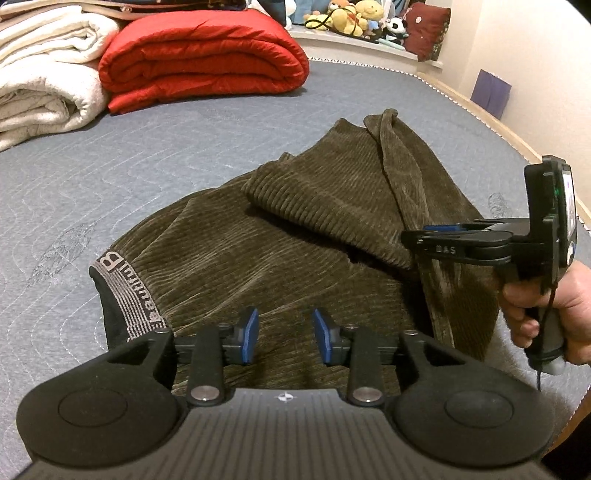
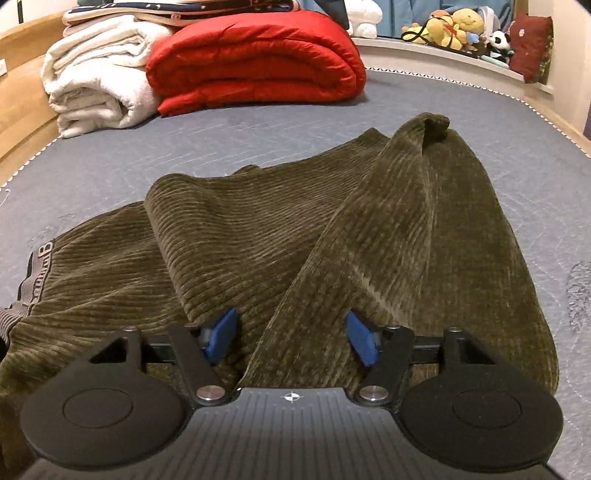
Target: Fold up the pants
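Observation:
Olive corduroy pants (image 1: 288,236) lie crumpled on the grey quilted bed (image 1: 110,177), one leg folded back across the other. Their grey lettered waistband (image 1: 129,295) shows at the left. My left gripper (image 1: 284,338) hovers just over the seat of the pants beside that waistband, jaws open, with only flat cloth beneath. A hand holds my right gripper (image 1: 410,238) at the right, over the leg. In the right wrist view the right gripper (image 2: 291,338) stands open astride a raised ridge of the pants (image 2: 332,240), and its blue pads (image 2: 362,341) do not squeeze the cloth.
A rolled red quilt (image 1: 199,59) and white folded blankets (image 1: 44,85) lie at the far end of the bed. Stuffed toys (image 1: 354,18) and a dark red cushion (image 1: 428,29) sit on a ledge beyond. The bed's wooden edge (image 1: 517,147) runs along the right.

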{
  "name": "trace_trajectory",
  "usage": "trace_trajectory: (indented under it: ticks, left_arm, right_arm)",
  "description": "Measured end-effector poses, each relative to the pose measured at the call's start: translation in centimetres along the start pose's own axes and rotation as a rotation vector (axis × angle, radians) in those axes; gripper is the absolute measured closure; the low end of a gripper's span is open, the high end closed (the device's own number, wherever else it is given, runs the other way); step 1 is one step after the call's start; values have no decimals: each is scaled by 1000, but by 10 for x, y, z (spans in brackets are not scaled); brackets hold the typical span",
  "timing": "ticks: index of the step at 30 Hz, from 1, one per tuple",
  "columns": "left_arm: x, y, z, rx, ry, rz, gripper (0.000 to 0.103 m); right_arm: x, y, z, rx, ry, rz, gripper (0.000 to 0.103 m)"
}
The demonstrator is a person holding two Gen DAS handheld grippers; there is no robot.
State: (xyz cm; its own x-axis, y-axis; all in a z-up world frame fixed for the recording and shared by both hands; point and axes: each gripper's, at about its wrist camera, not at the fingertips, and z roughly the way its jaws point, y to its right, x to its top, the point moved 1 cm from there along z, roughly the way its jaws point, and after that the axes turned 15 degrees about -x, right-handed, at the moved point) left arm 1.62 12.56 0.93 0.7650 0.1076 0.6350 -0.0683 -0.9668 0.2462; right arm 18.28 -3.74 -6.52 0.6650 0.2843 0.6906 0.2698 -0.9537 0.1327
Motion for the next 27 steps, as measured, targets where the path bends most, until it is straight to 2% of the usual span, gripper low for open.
trace_trajectory:
  ticks: [1,2,4,10,13,15,17,21,24,27]
  left_arm:
    - [0,0,0,-1,0,2,65]
    - [0,0,1,-2,-3,4,65]
    - [-1,0,2,-7,-7,5,64]
    - [-7,6,11,-45,0,4,64]
    - [-9,13,17,-99,-10,2,64]
    - [-8,21,19,-129,-6,17,64]
    - [-7,28,21,-155,-2,33,64]
    - [-6,41,33,-179,-22,67,64]
    - [-9,46,47,-179,-57,79,64]
    - [-14,48,62,-177,-93,80,64]
  right_arm:
    - [1,3,-1,1,-3,-3,76]
    - [0,7,-3,18,-5,-2,86]
    - [-3,14,-9,30,4,-10,95]
    - [-15,56,-46,11,53,-62,96]
    - [-30,82,-68,12,49,-110,96]
    - [-46,100,-85,28,48,-164,96]
    - [-67,119,-105,67,32,-227,103]
    - [-110,155,-141,130,-18,-330,103]
    - [-133,181,-151,79,-61,-302,103]
    - [-129,197,-147,12,-49,-211,102]
